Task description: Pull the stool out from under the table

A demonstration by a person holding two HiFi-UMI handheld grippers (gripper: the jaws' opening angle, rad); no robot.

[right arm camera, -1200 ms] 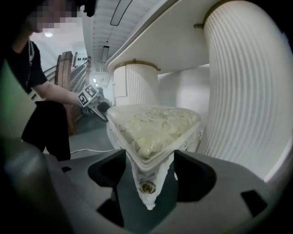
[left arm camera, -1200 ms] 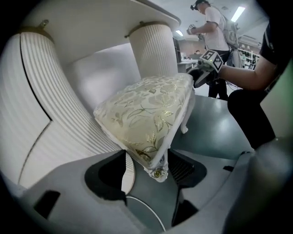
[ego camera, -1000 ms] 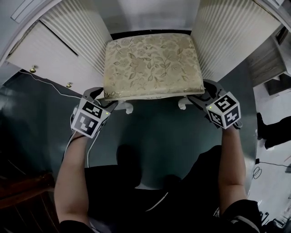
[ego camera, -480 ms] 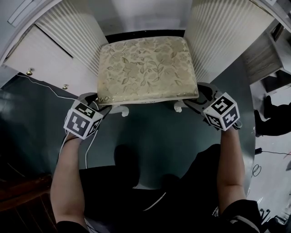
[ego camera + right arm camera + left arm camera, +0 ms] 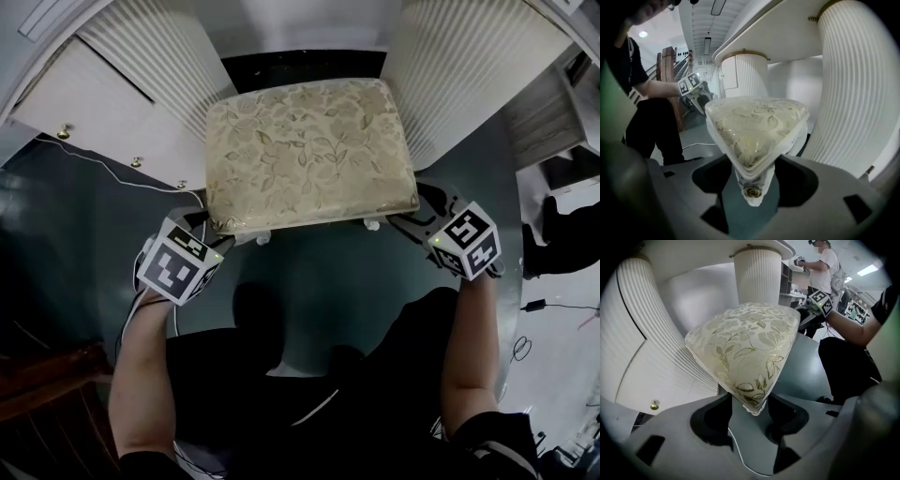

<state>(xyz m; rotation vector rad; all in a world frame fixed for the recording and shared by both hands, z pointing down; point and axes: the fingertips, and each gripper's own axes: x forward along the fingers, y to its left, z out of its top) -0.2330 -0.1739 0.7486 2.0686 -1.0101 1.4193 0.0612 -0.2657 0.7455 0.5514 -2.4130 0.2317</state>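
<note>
The stool has a cream cushion with a gold leaf pattern and white carved legs. It stands between the table's two white fluted pedestals, with a dark gap behind it. My left gripper holds its near left corner; the jaws have just been closing and press on both sides of the cushion edge. My right gripper is shut on the near right corner, just above a white leg with a gold rosette. In each gripper view the other gripper shows at the stool's far corner.
White fluted pedestals flank the stool closely. A white drawer front with brass knobs stands at the left, and a white cable lies on the dark grey floor. Another person stands in the background.
The stool has slid toward me out from between the pedestals, and a dark gap has opened behind it. Both grippers came back with its near corners.
</note>
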